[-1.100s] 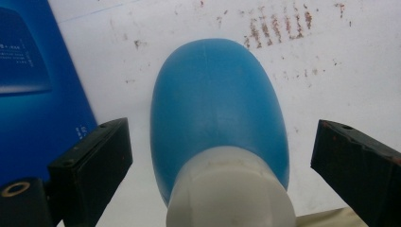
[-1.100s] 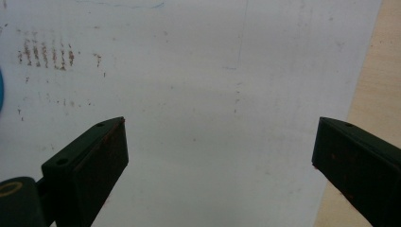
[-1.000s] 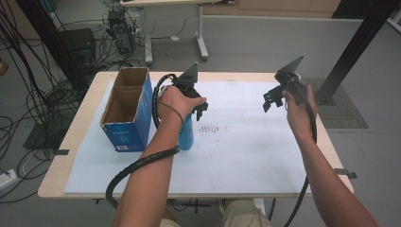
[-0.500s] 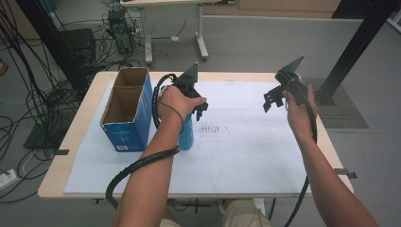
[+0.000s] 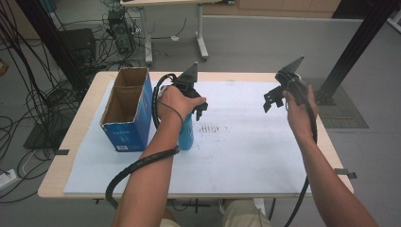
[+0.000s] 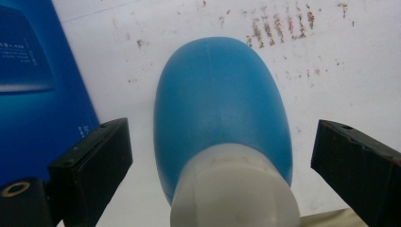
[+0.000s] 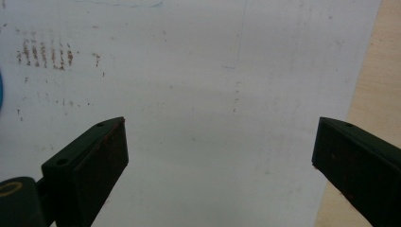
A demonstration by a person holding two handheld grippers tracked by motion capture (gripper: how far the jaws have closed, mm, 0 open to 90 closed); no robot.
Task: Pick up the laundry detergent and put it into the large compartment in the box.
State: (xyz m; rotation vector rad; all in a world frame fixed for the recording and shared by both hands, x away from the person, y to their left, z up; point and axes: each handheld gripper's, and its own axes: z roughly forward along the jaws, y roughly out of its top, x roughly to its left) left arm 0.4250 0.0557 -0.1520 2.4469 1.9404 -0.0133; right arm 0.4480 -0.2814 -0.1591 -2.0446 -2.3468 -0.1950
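Print on the blue box (image 6: pixel 28 71) (white lettering) is unreadable.

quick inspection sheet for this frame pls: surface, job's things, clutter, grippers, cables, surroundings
Surface: white sheet on a wooden table, with brown smudge marks.
Job's things: blue bottle with a white cap, upright beside the open blue carton.
Clutter: nothing seen.
Grippers: left gripper open, jaws either side of the bottle's top, not touching. Right gripper open, empty, above bare sheet near the table's edge.
Cables: a black cable trails along the left forearm; another along the right.
Surroundings: grey floor, loose floor cables, black post, second table behind.
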